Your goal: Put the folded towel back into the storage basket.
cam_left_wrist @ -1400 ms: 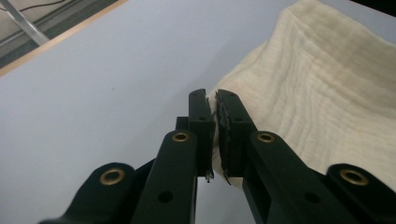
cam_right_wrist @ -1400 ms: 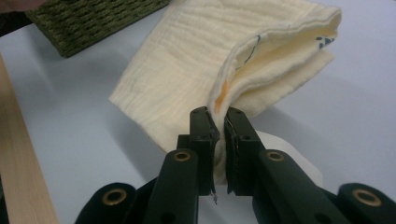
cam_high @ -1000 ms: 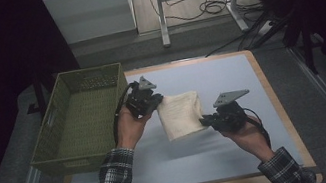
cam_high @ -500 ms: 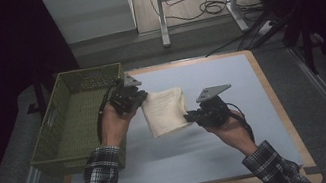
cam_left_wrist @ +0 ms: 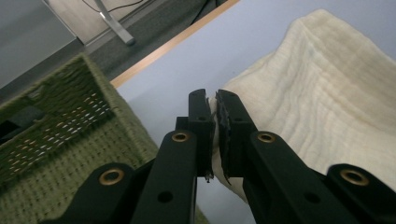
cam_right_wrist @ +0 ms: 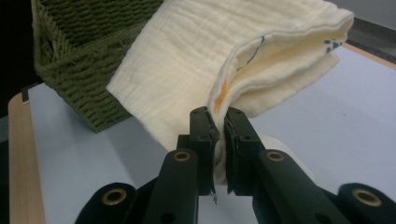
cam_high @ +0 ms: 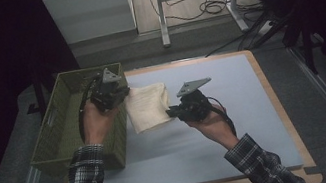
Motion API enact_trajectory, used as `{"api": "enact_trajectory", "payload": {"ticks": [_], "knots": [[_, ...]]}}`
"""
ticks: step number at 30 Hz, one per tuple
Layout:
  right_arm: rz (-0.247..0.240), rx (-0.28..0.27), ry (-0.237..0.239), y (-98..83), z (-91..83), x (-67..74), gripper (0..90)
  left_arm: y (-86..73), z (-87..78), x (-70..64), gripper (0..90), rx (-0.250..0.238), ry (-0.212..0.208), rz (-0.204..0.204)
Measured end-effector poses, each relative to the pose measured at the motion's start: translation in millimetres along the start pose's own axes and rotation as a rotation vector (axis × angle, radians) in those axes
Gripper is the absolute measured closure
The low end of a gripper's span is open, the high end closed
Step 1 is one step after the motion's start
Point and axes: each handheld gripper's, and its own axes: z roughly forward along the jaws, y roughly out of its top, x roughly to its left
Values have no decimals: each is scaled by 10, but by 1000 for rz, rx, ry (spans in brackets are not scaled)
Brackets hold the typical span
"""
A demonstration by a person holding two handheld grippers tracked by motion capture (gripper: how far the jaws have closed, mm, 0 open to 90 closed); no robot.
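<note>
The left tool (cam_high: 121, 95) is pinched tight on one edge of the folded cream cloth (cam_high: 147, 107), and the right tool (cam_high: 171, 112) is pinched just as tight on the opposite edge, so the cloth hangs stretched between them above the blue tabletop (cam_high: 238, 124). In the left gripper view the black jaws of the left tool (cam_left_wrist: 215, 100) stand almost together with a thin edge of cloth (cam_left_wrist: 327, 93) caught between them. In the right gripper view the right tool (cam_right_wrist: 217, 116) grips a stacked, folded edge of the cloth (cam_right_wrist: 187, 60); a small orange mark and dark stitching show on the inner layers. The cloth sits at the left part of the tabletop, just beside the green woven basket (cam_high: 57, 135), with its left edge near the basket's right wall. The left hand (cam_high: 98, 125) is over the basket's right side; the right hand (cam_high: 210, 124) is over the middle of the tabletop. Plaid sleeves cover both forearms.
</note>
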Motion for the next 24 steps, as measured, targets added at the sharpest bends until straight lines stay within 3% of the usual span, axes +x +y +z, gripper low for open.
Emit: {"api": "enact_trajectory", "payload": {"ticks": [12, 24], "knots": [[-16, -25, 30, 285, 194, 141, 825, -82, -257, 292, 851, -5, 57, -32], [-17, -47, 65, 535, 394, 273, 824, -144, -502, 494, 851, 3, 125, -41]]}}
